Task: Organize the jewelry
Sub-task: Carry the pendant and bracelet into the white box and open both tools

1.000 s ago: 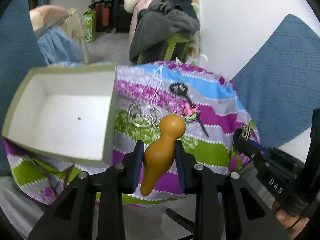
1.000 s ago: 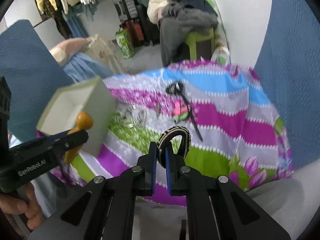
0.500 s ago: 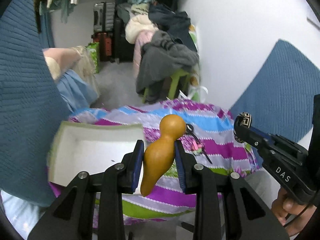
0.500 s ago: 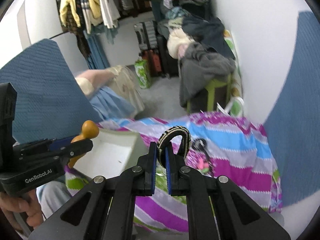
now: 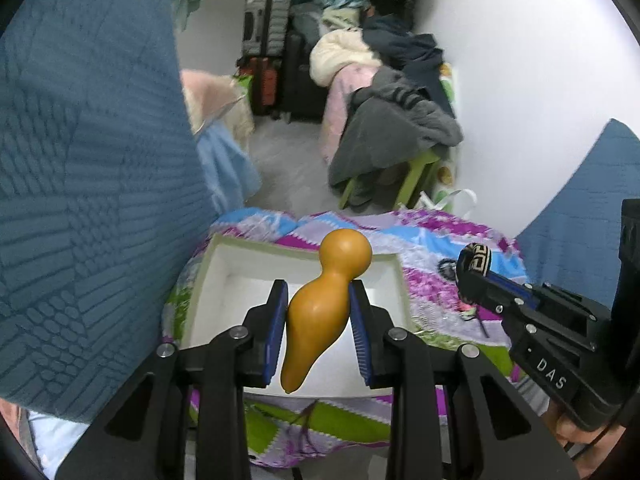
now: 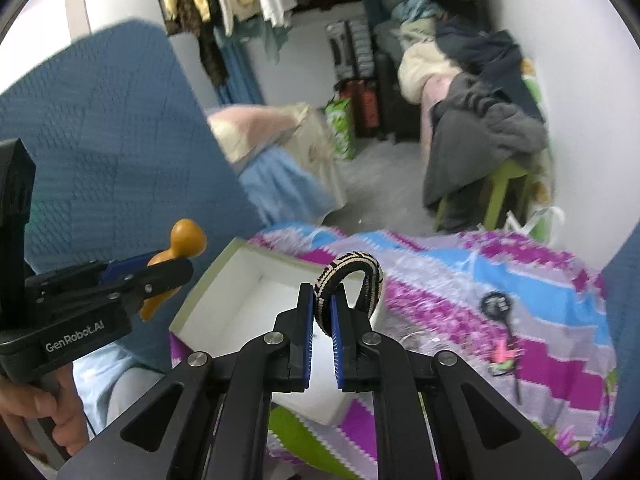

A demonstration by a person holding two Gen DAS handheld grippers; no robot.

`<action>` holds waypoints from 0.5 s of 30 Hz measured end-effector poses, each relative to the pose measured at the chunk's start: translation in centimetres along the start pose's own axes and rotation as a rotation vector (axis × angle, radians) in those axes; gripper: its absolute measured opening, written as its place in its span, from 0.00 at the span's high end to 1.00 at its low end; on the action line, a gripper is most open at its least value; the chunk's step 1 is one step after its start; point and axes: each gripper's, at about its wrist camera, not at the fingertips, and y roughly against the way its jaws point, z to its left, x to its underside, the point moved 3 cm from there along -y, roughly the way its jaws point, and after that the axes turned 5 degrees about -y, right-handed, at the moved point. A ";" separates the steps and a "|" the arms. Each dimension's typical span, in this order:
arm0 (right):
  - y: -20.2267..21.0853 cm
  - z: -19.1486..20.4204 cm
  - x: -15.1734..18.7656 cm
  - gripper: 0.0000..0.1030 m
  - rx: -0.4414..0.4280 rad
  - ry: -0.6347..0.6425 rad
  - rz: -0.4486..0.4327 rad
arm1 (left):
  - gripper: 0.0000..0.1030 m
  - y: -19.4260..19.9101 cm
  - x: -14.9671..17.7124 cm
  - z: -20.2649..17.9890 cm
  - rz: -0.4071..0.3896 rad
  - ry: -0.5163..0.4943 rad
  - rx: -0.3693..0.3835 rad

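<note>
Orange-brown and smooth, one gourd-shaped piece [image 5: 320, 312] is pinched at its waist by the left claw [image 5: 319, 332], its round head pointing away and its narrow tip hanging toward the camera. It hangs above one open box [image 5: 208, 280] with a pale green rim and a white inside. The box sits at the left edge of a cloth [image 5: 432, 248] striped in purple, blue, green and grey.

One woven bangle [image 6: 352, 284], black and cream, stands upright with its band squeezed between the two blue pads of the right claw [image 6: 322, 312]; it is held over the box's right wall [image 6: 360, 392]. In the left wrist view the same bangle [image 5: 476, 260] shows at the tip of the right claw, off to the box's right.

On the cloth, right of the box, lie one black round piece on a cord [image 6: 496, 304] and one small pink item [image 6: 502, 354]; both are blurred. Between box and pink item lies something thin and silvery [image 6: 416, 338], count unclear.
</note>
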 end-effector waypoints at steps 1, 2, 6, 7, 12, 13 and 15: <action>-0.9 0.3 0.2 0.93 0.001 0.002 0.014 | 0.69 -0.6 0.3 0.5 0.012 0.005 0.001; -1.7 0.4 0.6 0.93 0.002 0.001 0.028 | 0.69 -1.3 0.7 1.0 0.026 0.010 0.002; -5.1 1.0 2.0 0.93 0.013 0.003 0.100 | 0.69 -3.9 2.0 2.9 0.077 0.029 0.001; -6.0 1.0 2.5 0.93 0.016 0.006 0.119 | 0.69 -4.6 2.4 3.4 0.092 0.036 0.004; -9.1 1.2 4.3 0.93 0.030 0.017 0.197 | 0.69 -7.1 4.3 4.5 0.158 0.049 0.008; -9.4 1.1 4.6 0.93 0.032 0.016 0.206 | 0.69 -7.4 4.5 4.6 0.168 0.052 0.011; -10.3 1.0 5.2 0.93 0.030 0.014 0.236 | 0.69 -8.1 5.2 4.7 0.187 0.061 0.015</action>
